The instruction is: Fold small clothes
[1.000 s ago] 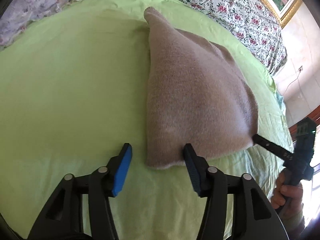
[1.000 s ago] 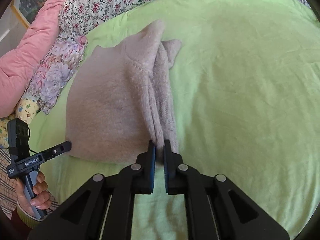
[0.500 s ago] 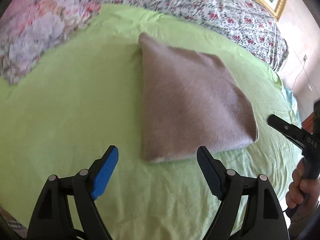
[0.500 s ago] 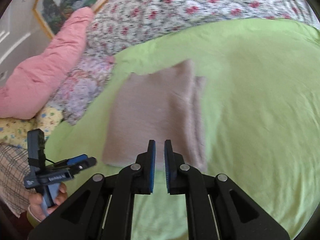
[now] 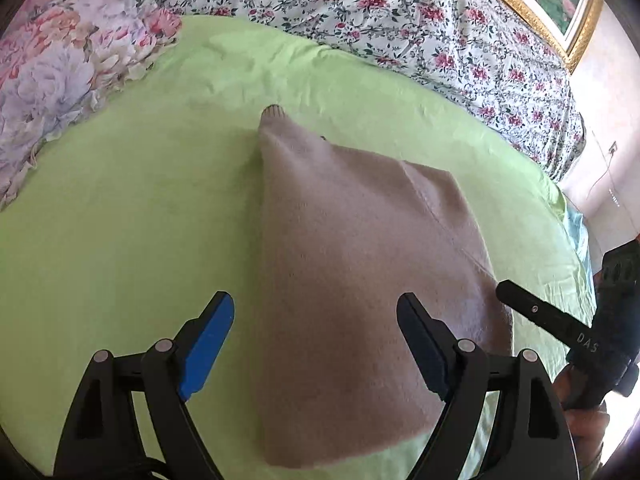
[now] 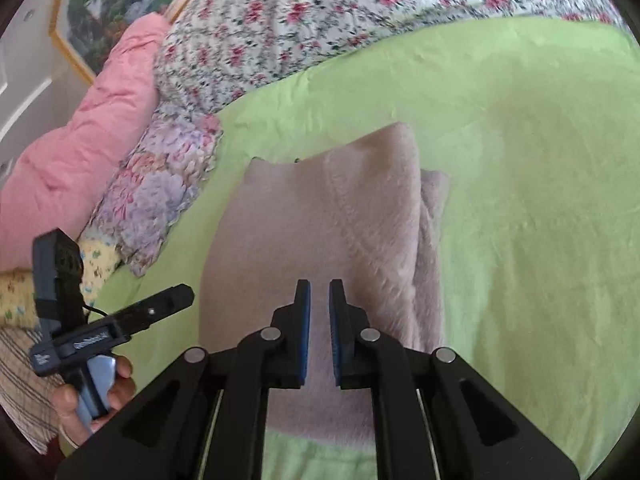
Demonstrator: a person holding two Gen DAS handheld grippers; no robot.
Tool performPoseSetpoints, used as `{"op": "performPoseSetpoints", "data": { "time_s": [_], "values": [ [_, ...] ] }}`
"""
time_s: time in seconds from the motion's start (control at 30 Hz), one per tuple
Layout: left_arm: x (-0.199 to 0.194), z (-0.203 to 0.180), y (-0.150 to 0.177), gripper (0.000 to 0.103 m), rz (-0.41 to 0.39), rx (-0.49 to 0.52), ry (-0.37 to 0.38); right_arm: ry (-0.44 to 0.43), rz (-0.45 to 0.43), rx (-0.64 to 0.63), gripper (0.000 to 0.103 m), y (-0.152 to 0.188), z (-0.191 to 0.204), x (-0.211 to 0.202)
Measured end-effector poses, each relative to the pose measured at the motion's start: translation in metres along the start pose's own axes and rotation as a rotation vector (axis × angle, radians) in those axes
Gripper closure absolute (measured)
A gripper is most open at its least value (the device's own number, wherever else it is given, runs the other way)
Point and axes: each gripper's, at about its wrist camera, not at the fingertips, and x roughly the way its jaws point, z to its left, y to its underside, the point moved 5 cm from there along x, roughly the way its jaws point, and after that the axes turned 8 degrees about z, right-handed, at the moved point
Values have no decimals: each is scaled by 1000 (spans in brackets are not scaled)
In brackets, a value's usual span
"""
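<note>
Looking down from the left wrist view, the left gripper [image 5: 316, 326] is seen tilted steeply over the bed, jaws spread wide with nothing gripped; the near part of the folded sweater [image 5: 360, 300] is framed between the fingers but not touched by the pads. Only the fingers and linkage are shown there; the hand behind is cut off by the bottom edge.

From the right wrist view, the right gripper [image 6: 319, 300] is held at a shallower downward angle, jaws nearly closed, only a narrow slit left between the blue pads. Nothing is clamped; the sweater [image 6: 320, 232] is seen through the gap, below and beyond the tips.

Each gripper is picked up at the edge of the other camera: the left one low at the left, gripped by a hand [image 6: 96, 392] around a light blue handle; the right one at the far right, its hand mostly cropped and in shadow.

The sweater is laid flat on the green sheet [image 5: 120, 220], folded into a rough rectangle, with a second layer protruding along one long side. Its near edge is partly hidden by gripper linkage.

Further back, a flowered blanket [image 6: 300, 20], a pastel flowered pillow [image 6: 156, 200] and a pink quilt [image 6: 80, 152] are lined up. A framed picture [image 6: 116, 8] is cut off at the frame edge; the far part of the right view is motion-blurred.
</note>
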Motion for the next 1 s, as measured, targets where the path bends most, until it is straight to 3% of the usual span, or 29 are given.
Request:
{"op": "performPoseSetpoints", "data": {
  "time_s": [0.07,0.13,0.17,0.2,0.37,0.4,0.47,0.5,0.6,0.7,0.87,1.0],
  "values": [
    [-2,-1,-5,19,-19,12,33,7,-12,2,89,-3,-2,-4],
    [3,0,-8,19,-8,22,32,17,-31,7,68,-7,-6,-7],
    [7,1,-9,19,0,22,18,30,-39,13,52,-10,-10,-7],
    [13,6,-11,19,9,14,-1,43,-49,19,50,-13,-14,-6],
    [29,26,-11,19,27,-59,-4,52,29,52,52,-20,-32,19],
    [31,29,-11,19,27,-65,3,51,47,49,58,-19,-33,25],
    [39,32,-12,20,47,-67,6,39,77,48,87,-18,-35,33],
    [40,30,-13,25,50,-61,15,40,68,53,89,-20,-36,31],
    [44,20,-13,30,58,-25,23,51,18,74,91,-24,-43,18],
    [65,16,-11,30,109,6,-18,64,55,106,91,-18,-56,30],
    [72,30,-10,25,111,-39,54,116,62,59,91,-11,-55,41],
    [47,23,-2,25,55,1,-13,65,44,73,80,-9,-47,21]
  ]
}}
